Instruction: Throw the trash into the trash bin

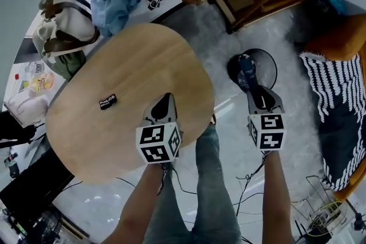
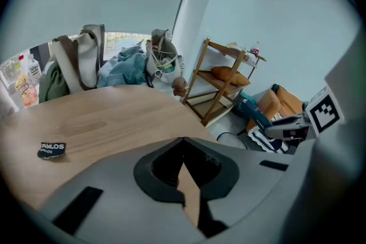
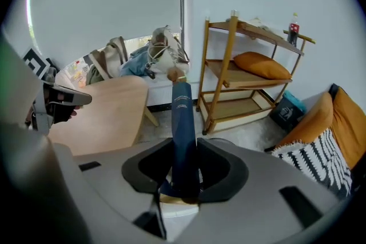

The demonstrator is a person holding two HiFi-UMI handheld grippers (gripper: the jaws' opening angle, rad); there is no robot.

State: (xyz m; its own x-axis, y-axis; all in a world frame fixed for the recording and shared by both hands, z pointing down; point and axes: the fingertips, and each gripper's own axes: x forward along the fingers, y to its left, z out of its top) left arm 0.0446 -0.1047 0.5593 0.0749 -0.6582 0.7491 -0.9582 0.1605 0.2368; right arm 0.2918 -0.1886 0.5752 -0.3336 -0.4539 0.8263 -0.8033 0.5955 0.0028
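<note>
Looking down from the head view, the trash bin (image 1: 267,63) is a dark round shape on the floor to the right of the table (image 1: 137,66). Its left part is covered by the long blue packet (image 1: 246,68) and the right gripper (image 1: 257,94) behind it, so I cannot see inside. The packet's near end disappears into that gripper, whose tip hangs over the bin's near edge. The left gripper (image 1: 164,101) is over the table's near right edge, and its jaw gap is too small to read here. A small black packet (image 1: 107,102) lies alone on the table's left part, well apart from both grippers. Its white lettering is too blurred to read.

In the left gripper view, the left gripper (image 2: 183,140) has its jaws meeting at the tips, with nothing between them. Only bare table (image 2: 114,117) shows through the slit behind. The black packet (image 2: 52,150) sits far left, and the bin (image 2: 230,138) is a thin dark ring, mostly cut off by the gripper body.

In the right gripper view, the right gripper (image 3: 184,143) has its jaws clamped on the blue packet (image 3: 183,117). The packet stands up from them towards the wooden shelf (image 3: 229,74). Here the bin (image 3: 220,140) is just a dark sliver behind the right jaw.
</note>
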